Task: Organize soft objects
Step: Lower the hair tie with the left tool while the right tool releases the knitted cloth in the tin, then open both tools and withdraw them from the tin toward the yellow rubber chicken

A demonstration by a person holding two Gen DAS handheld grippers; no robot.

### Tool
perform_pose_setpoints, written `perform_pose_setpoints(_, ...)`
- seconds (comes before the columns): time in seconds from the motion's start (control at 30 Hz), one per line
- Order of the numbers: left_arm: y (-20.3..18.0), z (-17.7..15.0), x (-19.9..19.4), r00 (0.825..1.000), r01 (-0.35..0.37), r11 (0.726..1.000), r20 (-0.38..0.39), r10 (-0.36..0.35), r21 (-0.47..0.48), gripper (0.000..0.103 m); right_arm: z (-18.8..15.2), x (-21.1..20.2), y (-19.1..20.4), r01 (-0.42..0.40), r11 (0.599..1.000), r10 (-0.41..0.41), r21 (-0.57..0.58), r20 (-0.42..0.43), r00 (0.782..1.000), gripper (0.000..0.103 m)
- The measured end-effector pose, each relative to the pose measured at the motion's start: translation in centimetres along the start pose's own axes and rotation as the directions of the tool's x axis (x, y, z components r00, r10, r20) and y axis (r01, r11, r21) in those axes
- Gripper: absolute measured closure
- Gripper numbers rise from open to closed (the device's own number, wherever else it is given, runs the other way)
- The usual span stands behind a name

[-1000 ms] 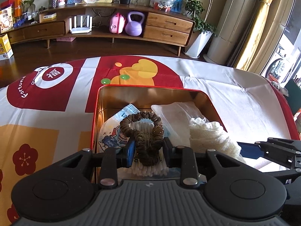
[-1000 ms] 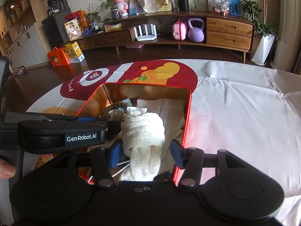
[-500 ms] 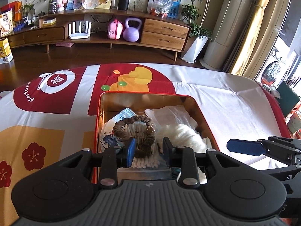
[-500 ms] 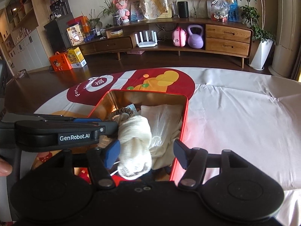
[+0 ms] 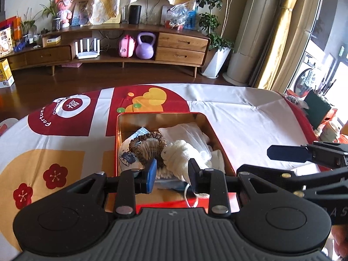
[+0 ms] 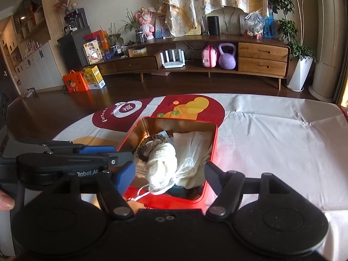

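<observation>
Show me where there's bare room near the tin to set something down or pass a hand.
Bare tablecloth lies right of the tin, out to the table's far edge. A patterned stretch left of the tin is free too. Inside the tin it is crowded: scrunchie, white roll, gauze bag. The left gripper and right gripper crowd its near rim.

My right gripper (image 6: 168, 174): fingers spread wide, holding nothing, over the near edge of the red metal tin (image 6: 212, 152).
Tin contents: cream knitted cloth roll (image 6: 161, 163), brown hair scrunchie (image 6: 150, 144), white mesh cloth (image 6: 193, 145).
My left gripper (image 6: 97, 152): beside the tin's left wall.
</observation>
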State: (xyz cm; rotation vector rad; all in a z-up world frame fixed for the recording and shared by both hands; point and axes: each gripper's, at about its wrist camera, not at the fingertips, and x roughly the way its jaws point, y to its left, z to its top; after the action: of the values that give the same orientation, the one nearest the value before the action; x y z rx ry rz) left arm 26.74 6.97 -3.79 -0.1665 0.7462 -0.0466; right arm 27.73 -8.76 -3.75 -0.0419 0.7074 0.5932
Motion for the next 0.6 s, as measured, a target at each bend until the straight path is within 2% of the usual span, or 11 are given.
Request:
perform_pose_setpoints(0.07, -0.2, -0.3, -0.8, 1.000, 0.006, 1.000, 0.003, -0.006, 0.003, 0.069, -0.2, -0.7, 0.2, -0.001, 1.000, 0.001, -0.001, 0.007, 1.000, 0.029)
perform_pose_setpoints(0.1, -0.3, -0.5, -1.3, 1.000, 0.007, 1.000, 0.006, -0.007, 0.004, 0.053, -0.3, -1.1, 0.3, 0.001, 1.000, -0.001, -0.002, 0.013, 1.000, 0.027)
perform_pose_setpoints(0.13, -0.4, -0.7, -1.8, 1.000, 0.006, 1.000, 0.015, -0.006, 0.006, 0.042, -0.4, -1.5, 0.4, -0.001, 1.000, 0.001, -0.001, 0.017, 1.000, 0.027)
perform_pose_setpoints(0.2, -0.5, -1.1, -2.9, 0.999, -0.005, 1.000, 0.042, 0.004, 0.008, 0.036, -0.7, -2.2, 0.4, -0.009, 1.000, 0.009, 0.006, 0.021, 1.000, 0.026)
perform_pose_setpoints(0.6, -1.1, -3.9, -6.8, 0.998, 0.024, 1.000, 0.054, -0.024, -0.002, 0.023, -3.3, -5.5, 0.7, -0.010, 1.000, 0.009, 0.022, 0.044, 0.999, 0.013)
